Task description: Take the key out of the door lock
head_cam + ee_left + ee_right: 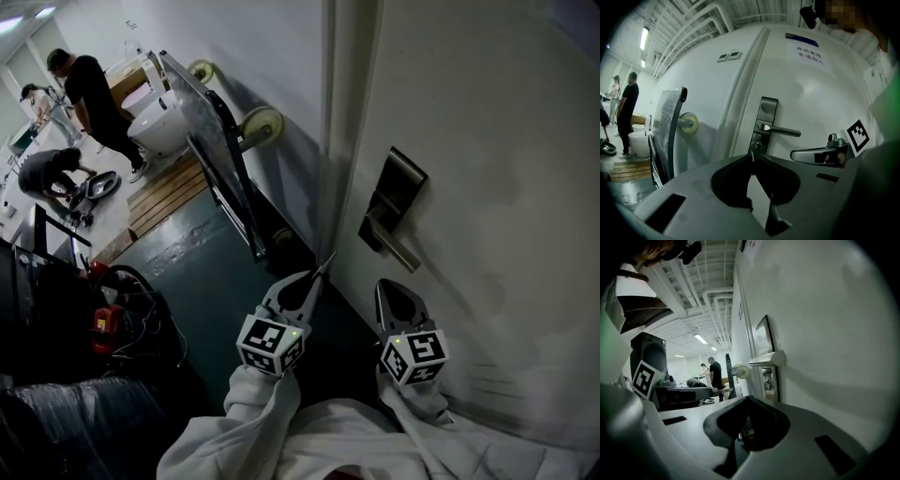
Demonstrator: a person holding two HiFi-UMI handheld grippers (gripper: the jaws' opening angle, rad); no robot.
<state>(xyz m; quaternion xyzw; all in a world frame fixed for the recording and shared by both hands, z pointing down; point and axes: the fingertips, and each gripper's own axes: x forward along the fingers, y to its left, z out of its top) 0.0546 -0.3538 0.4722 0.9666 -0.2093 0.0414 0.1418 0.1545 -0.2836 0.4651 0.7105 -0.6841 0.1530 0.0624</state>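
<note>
We judge the left hand-held gripper (317, 279) clamped on the apparent key (752, 156), shaft aimed far toward the door lock (758, 146) yet clear of it; right hand-held gripper (386, 289) closed.

Upended trolley (195, 105) against wall; toilet (157, 124), pallet (171, 191) beyond.

key (324, 266) is out of the door lock (392, 199): thin silvery blade, edge-on, pinched at the left gripper (314, 278) tips, just below-left of the lock's lever. Lock plate dark metal, upright.
</note>
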